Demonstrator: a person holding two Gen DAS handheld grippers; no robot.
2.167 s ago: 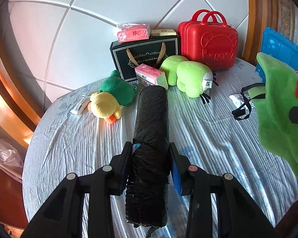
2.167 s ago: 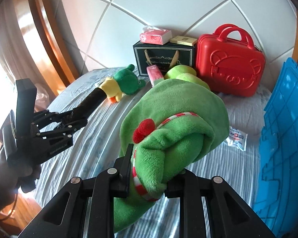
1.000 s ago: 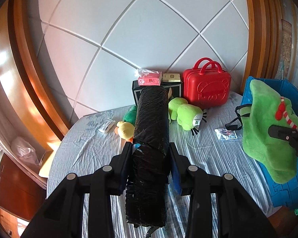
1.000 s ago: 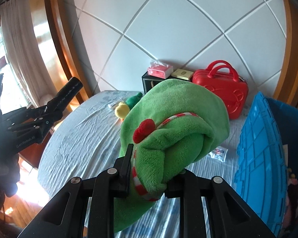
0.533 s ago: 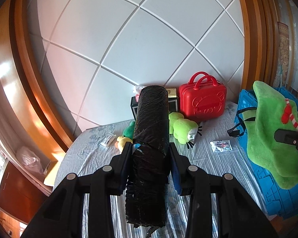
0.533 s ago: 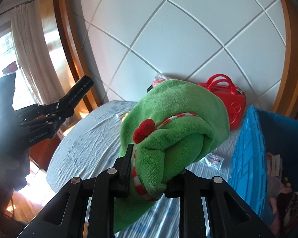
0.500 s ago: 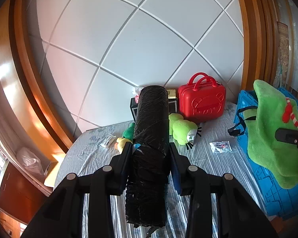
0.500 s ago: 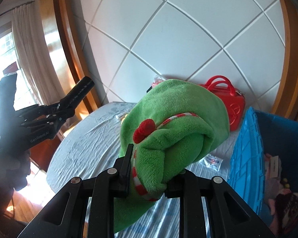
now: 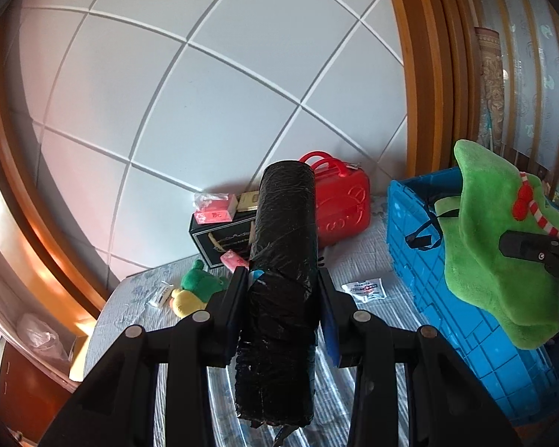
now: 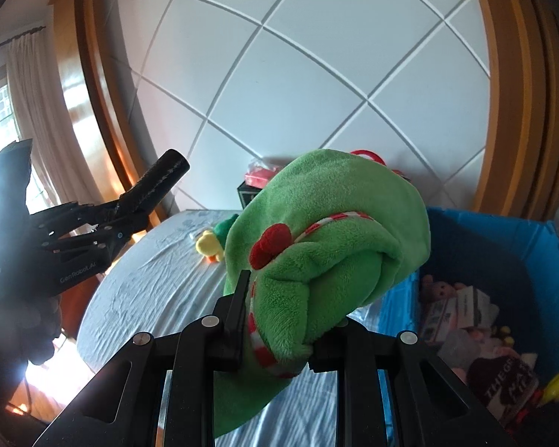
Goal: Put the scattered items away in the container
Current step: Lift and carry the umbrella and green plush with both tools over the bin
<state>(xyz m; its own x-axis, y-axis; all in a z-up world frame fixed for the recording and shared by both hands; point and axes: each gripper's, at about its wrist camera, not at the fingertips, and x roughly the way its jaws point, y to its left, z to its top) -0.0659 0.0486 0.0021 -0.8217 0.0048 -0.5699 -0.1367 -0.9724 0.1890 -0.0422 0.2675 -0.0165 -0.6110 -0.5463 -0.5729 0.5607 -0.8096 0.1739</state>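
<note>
My left gripper [image 9: 284,290] is shut on a black wrapped roll [image 9: 281,272] and holds it high above the table. The roll also shows in the right wrist view [image 10: 160,182]. My right gripper [image 10: 275,316] is shut on a green plush toy [image 10: 328,238] with a red and white trim, held up beside the blue crate [image 10: 503,234]. The same plush toy [image 9: 503,246] hangs over the crate [image 9: 428,260] in the left wrist view. The crate holds several items.
On the striped tablecloth [image 9: 372,316] lie a green and yellow plush [image 9: 197,287], a white packet [image 9: 363,288] and a small tube [image 9: 160,292]. At the back stand a red case [image 9: 343,205] and a black gift bag [image 9: 220,238] with a pink tissue pack [image 9: 212,208] on top.
Both grippers have risen further and swung right towards the blue crate. The inside of the crate has come more into the right wrist view. Both grips are unchanged.
</note>
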